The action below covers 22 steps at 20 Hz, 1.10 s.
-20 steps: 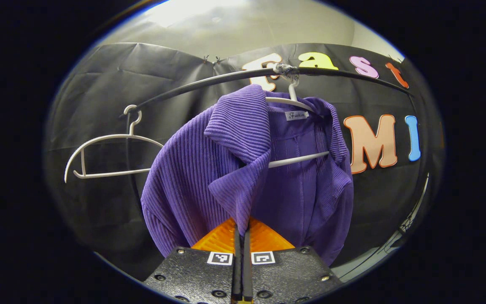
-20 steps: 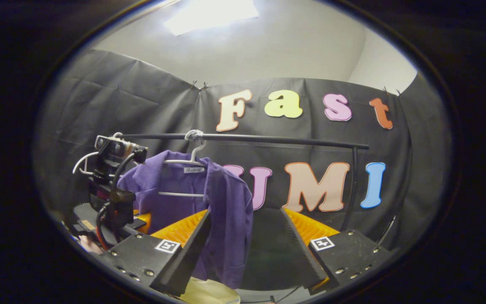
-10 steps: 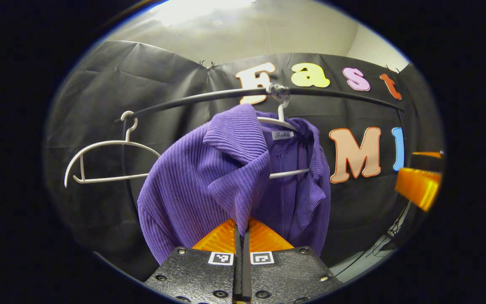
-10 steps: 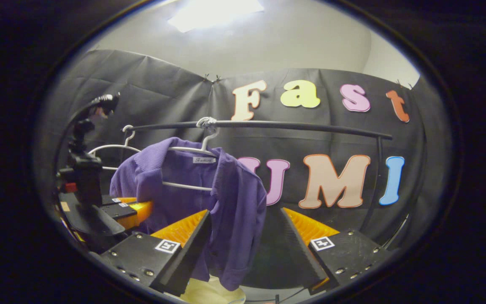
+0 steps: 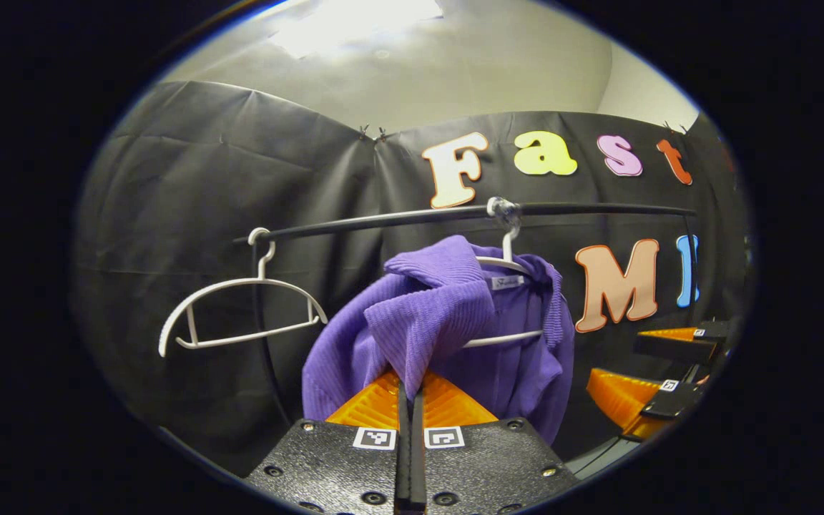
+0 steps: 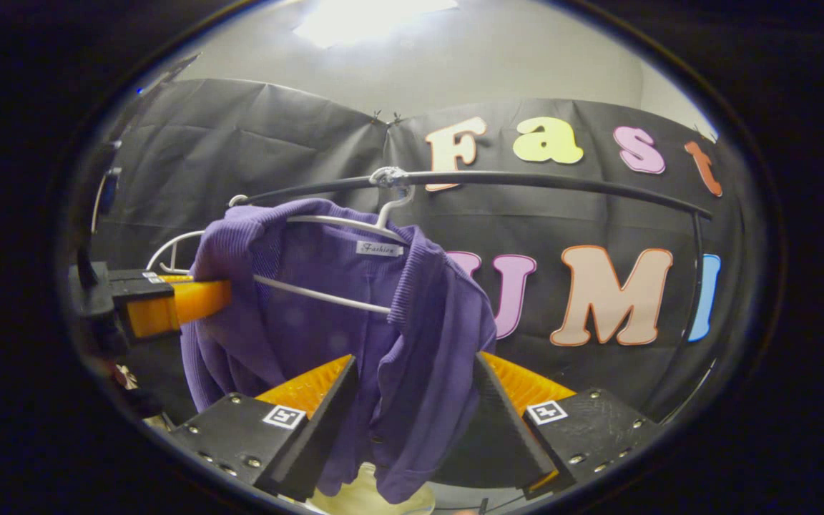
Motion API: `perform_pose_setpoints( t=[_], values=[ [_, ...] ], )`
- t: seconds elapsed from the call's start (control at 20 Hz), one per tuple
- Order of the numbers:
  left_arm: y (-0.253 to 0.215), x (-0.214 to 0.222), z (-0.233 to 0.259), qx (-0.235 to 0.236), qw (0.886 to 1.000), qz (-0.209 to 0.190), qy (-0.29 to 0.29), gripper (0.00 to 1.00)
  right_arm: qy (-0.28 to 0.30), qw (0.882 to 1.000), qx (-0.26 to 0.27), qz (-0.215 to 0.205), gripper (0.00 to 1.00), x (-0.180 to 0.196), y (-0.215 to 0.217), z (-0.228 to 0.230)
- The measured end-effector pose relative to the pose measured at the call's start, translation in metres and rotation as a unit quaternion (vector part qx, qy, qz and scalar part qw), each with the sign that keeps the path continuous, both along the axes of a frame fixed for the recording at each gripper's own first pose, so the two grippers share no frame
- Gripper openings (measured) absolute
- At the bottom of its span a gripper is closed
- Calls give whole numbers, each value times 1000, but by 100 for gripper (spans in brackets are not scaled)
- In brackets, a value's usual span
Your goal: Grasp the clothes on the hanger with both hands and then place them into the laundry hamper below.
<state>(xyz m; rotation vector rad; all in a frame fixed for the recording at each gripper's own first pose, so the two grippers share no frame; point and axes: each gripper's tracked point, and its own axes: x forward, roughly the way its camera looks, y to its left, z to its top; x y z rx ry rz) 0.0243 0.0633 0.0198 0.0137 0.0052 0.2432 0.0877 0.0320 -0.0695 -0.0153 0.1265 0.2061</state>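
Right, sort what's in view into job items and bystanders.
Job: purple cardigan; its white hanger; left gripper, shut on the cardigan; right gripper, open around the cardigan's front.
Bystanders: empty white hanger; black rail.

Left gripper (image 5: 410, 400) closed tight on a fold of cardigan (image 5: 448, 315), fingers pressed together; right gripper (image 6: 412, 400) spread wide, fingers (image 6: 326, 408) either side of the cardigan's hanging front, not clamping.
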Motion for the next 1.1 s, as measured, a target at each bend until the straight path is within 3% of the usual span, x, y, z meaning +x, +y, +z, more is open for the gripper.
perform_pose_setpoints(
  t=[0.35, 0.4, 0.65, 1.1],
  values=[
    [23, -9, 12, -5, 1000, 12, -8, 0, 8, 1000, 6, -18, 94, 31, 26, -21],
    [26, -9, 17, -3, 1000, 10, -11, 0, 9, 1000, 6, -21, 97, 35, 29, -25],
    [33, -8, 23, -2, 1000, -18, -15, 0, 9, 997, -9, -74, 93, 60, 28, -40],
    [41, -1, 27, -4, 997, -79, -26, 0, 36, 991, 29, -123, 96, 85, 35, -66]
  ],
)
